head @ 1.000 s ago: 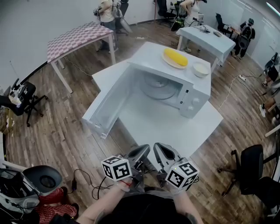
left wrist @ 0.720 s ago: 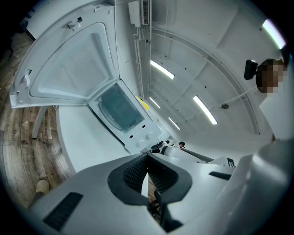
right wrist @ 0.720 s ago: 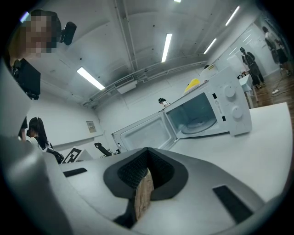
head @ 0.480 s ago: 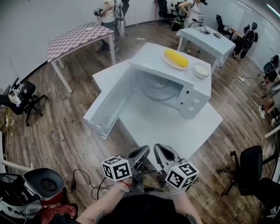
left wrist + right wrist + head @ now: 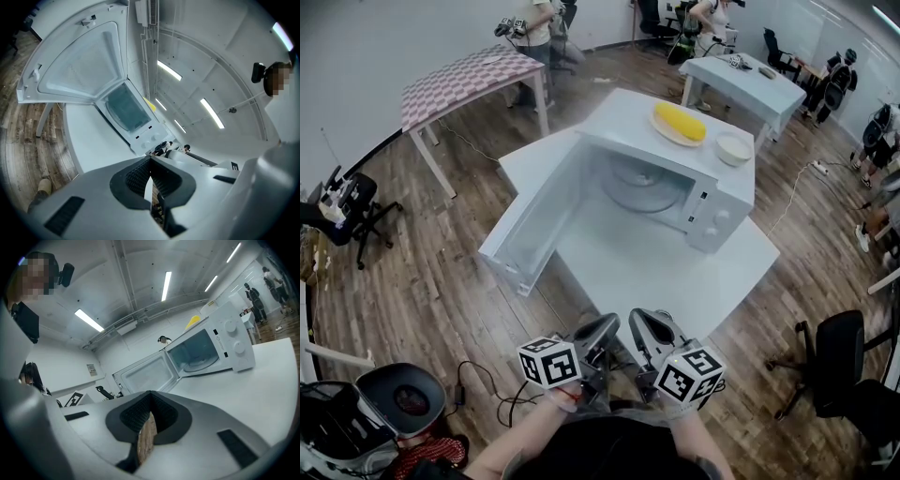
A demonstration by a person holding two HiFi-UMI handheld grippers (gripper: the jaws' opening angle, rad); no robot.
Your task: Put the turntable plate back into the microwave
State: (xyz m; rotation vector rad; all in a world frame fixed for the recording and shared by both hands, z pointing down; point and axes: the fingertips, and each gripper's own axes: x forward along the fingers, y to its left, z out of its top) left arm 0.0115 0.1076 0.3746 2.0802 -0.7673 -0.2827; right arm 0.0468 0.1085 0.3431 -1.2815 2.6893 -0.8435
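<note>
I hold the left gripper (image 5: 602, 328) and right gripper (image 5: 645, 326) near me, fingers (image 5: 136, 176) together on nothing. The turntable plate (image 5: 639, 189) lies inside the open microwave (image 5: 719, 208), far across the bench (image 5: 656, 272).

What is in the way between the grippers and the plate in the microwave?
Nothing visible. The door stands open, the plate lies inside the microwave, and only bare table lies between it and the left gripper and right gripper, both shut and empty.
</note>
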